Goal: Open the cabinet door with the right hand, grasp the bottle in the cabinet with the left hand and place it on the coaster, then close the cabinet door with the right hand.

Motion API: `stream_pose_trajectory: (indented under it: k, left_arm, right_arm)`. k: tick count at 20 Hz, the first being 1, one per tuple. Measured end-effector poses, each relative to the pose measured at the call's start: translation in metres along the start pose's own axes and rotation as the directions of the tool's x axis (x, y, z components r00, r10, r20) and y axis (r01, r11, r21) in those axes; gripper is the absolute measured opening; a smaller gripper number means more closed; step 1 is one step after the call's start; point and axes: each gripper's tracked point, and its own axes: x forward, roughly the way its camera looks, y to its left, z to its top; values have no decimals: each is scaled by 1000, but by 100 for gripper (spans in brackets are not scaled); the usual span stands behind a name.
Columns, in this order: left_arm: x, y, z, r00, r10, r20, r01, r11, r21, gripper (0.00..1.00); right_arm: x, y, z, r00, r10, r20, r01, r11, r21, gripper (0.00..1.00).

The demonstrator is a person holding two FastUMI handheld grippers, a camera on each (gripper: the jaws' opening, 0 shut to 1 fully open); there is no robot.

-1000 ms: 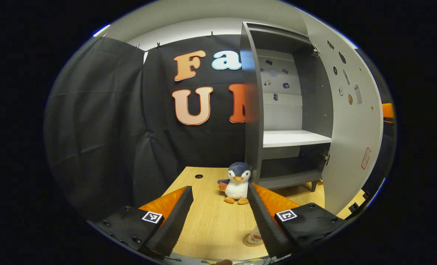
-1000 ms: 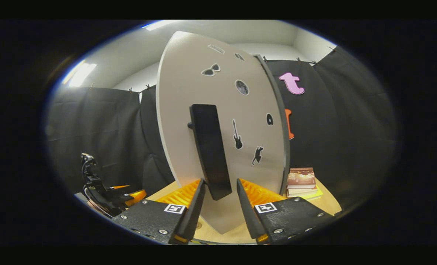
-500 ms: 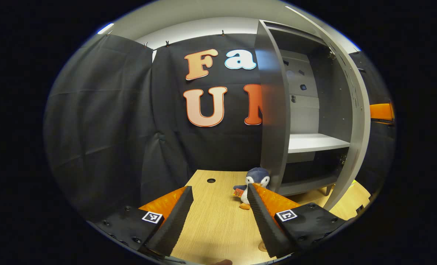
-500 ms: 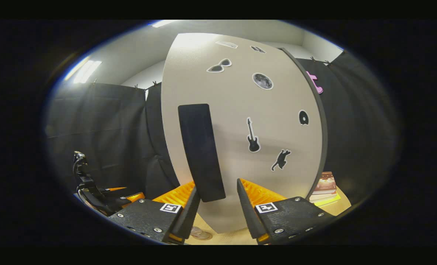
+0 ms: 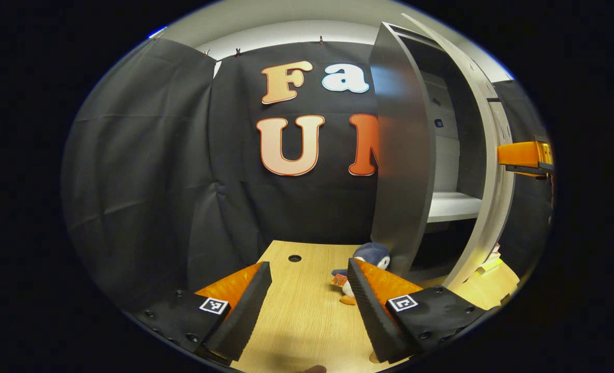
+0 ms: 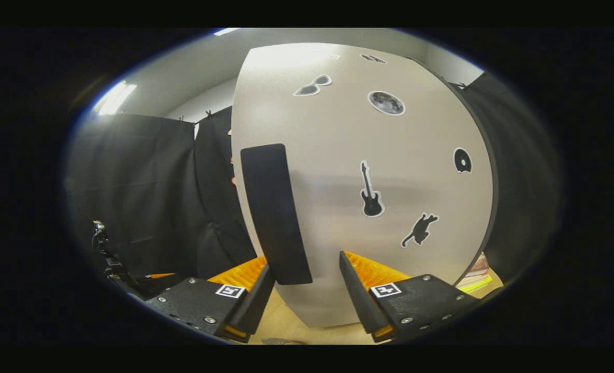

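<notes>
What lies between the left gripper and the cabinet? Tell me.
In the left gripper view, a toy penguin sits on the table between the left gripper and the cabinet, partly hidden by one finger.

In the left gripper view, the cabinet (image 5: 405, 171) is seen standing at the far right of the tabletop (image 5: 302, 311), with its door (image 5: 485, 171) ajar on the right and a shelf (image 5: 452, 206) inside. A plush penguin (image 5: 361, 259) is set on the tabletop just left of the cabinet's near corner. In the right gripper view, the door's handle (image 6: 276, 212) is mounted near its left edge, between the tongs (image 6: 304, 303).
</notes>
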Motion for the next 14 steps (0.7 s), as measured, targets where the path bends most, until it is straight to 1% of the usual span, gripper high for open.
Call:
stream_pose_trajectory:
  k: [2, 4, 8, 11, 14]
  left_arm:
    - [13, 1, -2, 1000, -11, -5, 11, 1000, -4, 96]
    - [24, 0, -4, 1000, -28, -11, 27, 1000, -14, 96]
    - [39, -9, -5, 998, -57, -16, 56, 997, -48, 97]
    - [41, -9, -2, 998, -62, -9, 61, 997, -50, 96]
    - [41, -10, 0, 998, -64, -12, 63, 996, -56, 96]
  right_arm:
    - [7, -2, 1, 1000, -17, 10, 17, 1000, 7, 77]
    - [11, -4, 2, 999, -39, 20, 40, 999, -13, 80]
    - [25, -9, -1, 997, -72, 21, 73, 995, -61, 81]
    - [34, -13, -5, 995, -96, 32, 98, 993, -68, 83]
    - [41, -17, -7, 991, -123, 45, 127, 987, -100, 84]
